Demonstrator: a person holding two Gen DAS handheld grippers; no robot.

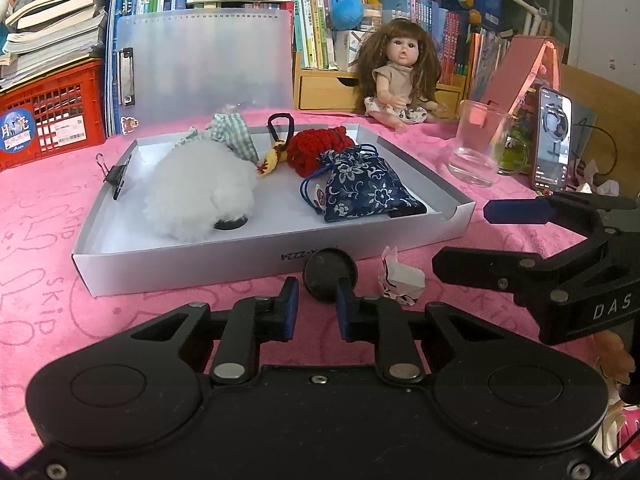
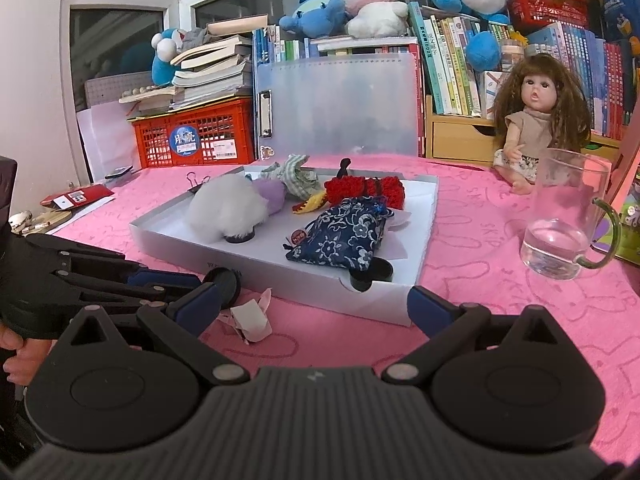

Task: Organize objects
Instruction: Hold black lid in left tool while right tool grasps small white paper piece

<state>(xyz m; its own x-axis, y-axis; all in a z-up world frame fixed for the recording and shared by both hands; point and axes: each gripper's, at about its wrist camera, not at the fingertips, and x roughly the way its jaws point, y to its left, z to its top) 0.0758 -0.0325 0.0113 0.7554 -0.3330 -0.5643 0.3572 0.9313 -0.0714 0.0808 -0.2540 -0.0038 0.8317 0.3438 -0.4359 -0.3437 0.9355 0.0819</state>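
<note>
A shallow white box [image 1: 280, 254] [image 2: 384, 300] lies on the pink cloth. It holds a white fluffy toy [image 1: 200, 196] [image 2: 228, 208], a red crocheted pouch [image 1: 318, 146] [image 2: 366, 190] and a blue floral pouch [image 1: 364, 188] [image 2: 340, 236]. A black disc [image 1: 328, 270] [image 2: 224, 282] stands on edge against the box front. My left gripper [image 1: 318, 300] is shut to a narrow gap. The disc is just past its tips, and its rim is partly behind one finger. A crumpled white paper toy [image 1: 402, 280] [image 2: 250, 320] lies beside it. My right gripper [image 2: 312, 300] [image 1: 472, 236] is open and holds nothing.
A doll [image 1: 400, 76] [image 2: 536, 120] sits at the back right, next to a glass mug [image 1: 478, 144] [image 2: 564, 228] and an upright phone [image 1: 552, 140]. A red crate [image 1: 52, 116], stacked books and a clear folder [image 1: 204, 60] line the back. A binder clip [image 1: 116, 178] grips the box's left wall.
</note>
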